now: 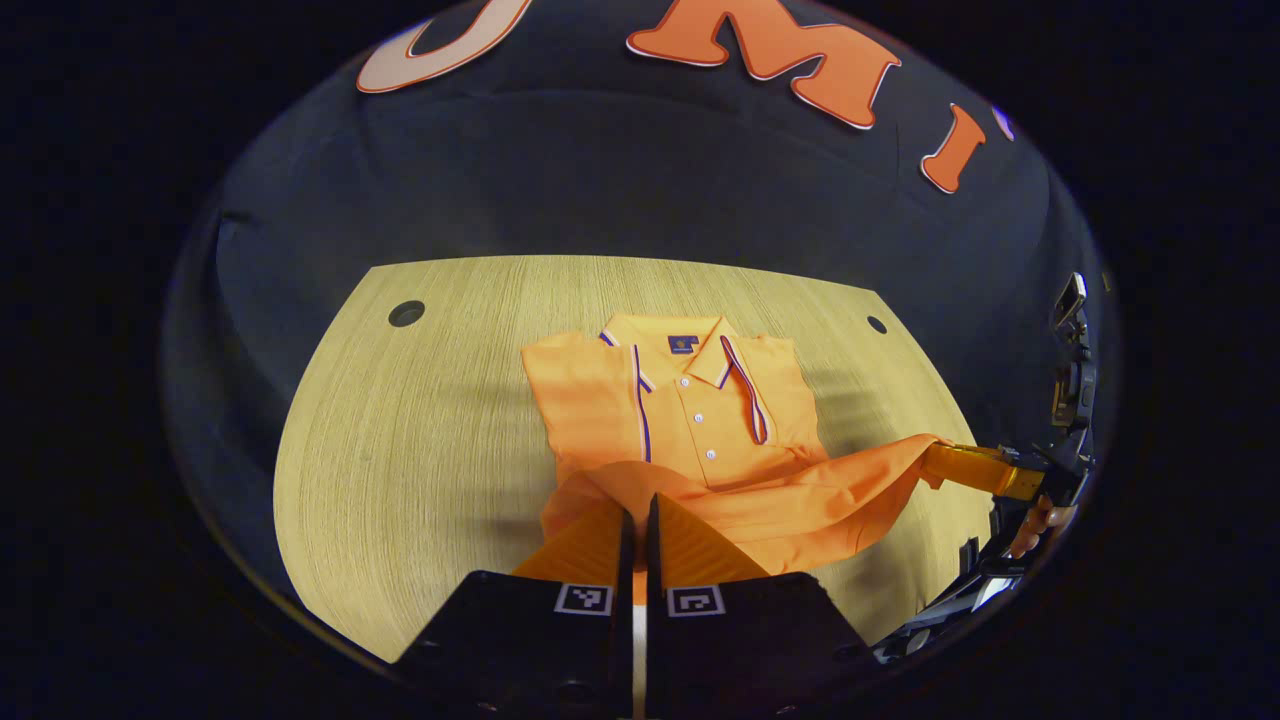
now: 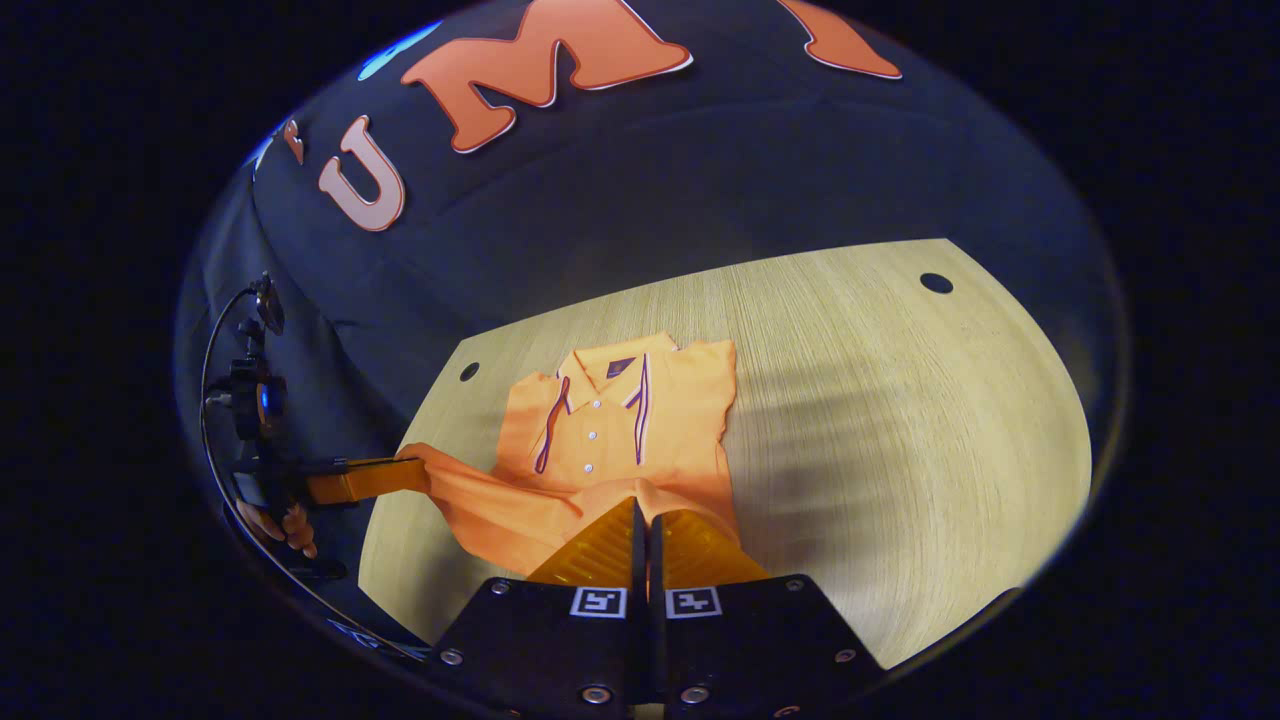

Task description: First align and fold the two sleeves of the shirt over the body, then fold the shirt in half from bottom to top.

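One shirt (image 1: 690, 420), one table (image 1: 420, 450), two tools (image 1: 638, 505) (image 2: 641, 515), three table holes (image 1: 406, 313).

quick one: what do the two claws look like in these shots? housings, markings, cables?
Each claw, left and right, has a black angular housing with two square black-and-white fiducial tags beside the finger slot, and ribbed, wedge-shaped fingers. Round screws show on the right claw's housing. Seen from the right gripper view, the left claw carries a black camera mount with a thin looping cable.

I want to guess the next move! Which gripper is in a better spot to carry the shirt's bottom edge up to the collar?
Neither alone, probably. The left gripper and the right gripper each pinch a bottom corner of the shirt, with the hem lifted between them. Both are evenly placed, so they likely move together toward the collar.
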Available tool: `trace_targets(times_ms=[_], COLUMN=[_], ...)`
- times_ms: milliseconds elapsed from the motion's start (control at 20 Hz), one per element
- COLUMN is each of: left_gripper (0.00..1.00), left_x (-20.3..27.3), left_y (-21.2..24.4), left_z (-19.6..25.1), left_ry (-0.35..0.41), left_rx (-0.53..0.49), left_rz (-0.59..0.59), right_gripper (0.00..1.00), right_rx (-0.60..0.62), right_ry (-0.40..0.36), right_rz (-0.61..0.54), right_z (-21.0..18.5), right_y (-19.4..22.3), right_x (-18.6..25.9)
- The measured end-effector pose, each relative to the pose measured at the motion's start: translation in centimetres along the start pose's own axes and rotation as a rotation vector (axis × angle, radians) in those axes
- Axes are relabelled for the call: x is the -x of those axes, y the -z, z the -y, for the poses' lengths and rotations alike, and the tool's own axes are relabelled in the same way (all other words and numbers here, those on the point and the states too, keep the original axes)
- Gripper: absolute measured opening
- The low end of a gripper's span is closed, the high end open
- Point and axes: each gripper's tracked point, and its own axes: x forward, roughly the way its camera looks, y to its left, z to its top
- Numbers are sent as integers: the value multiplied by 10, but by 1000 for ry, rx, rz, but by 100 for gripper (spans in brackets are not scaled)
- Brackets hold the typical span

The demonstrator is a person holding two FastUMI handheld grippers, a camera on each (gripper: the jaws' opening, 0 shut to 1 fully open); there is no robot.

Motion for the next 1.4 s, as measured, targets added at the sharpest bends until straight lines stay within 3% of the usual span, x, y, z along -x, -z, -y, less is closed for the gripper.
trace_targets(times_ms=[550,850,900,1000,1050,1150,1250,1400], left_gripper=[6,5,27,69,90,95,99,97], left_x=[-69,-114,-115,-112,-108,-93,-70,-33], left_y=[-78,-103,-105,-110,-113,-123,-136,-145], left_z=[-38,-60,-62,-65,-66,-65,-60,-51], left_ry=[-18,-60,-68,-99,-107,-123,-133,-151], left_rx=[-12,-26,-33,-41,-40,-38,-28,-25], left_rz=[11,14,19,33,45,94,158,243], right_gripper=[0,0,1,14,38,65,82,92], right_rx=[25,20,-14,-47,-31,-11,16,85], right_ry=[30,75,79,72,81,85,88,120], right_rz=[7,-31,-42,-20,5,42,86,169], right_z=[12,17,17,14,16,13,11,9], right_y=[-76,-95,-95,-101,-106,-115,-123,-133], right_x=[-77,-128,-134,-134,-131,-115,-97,-62])
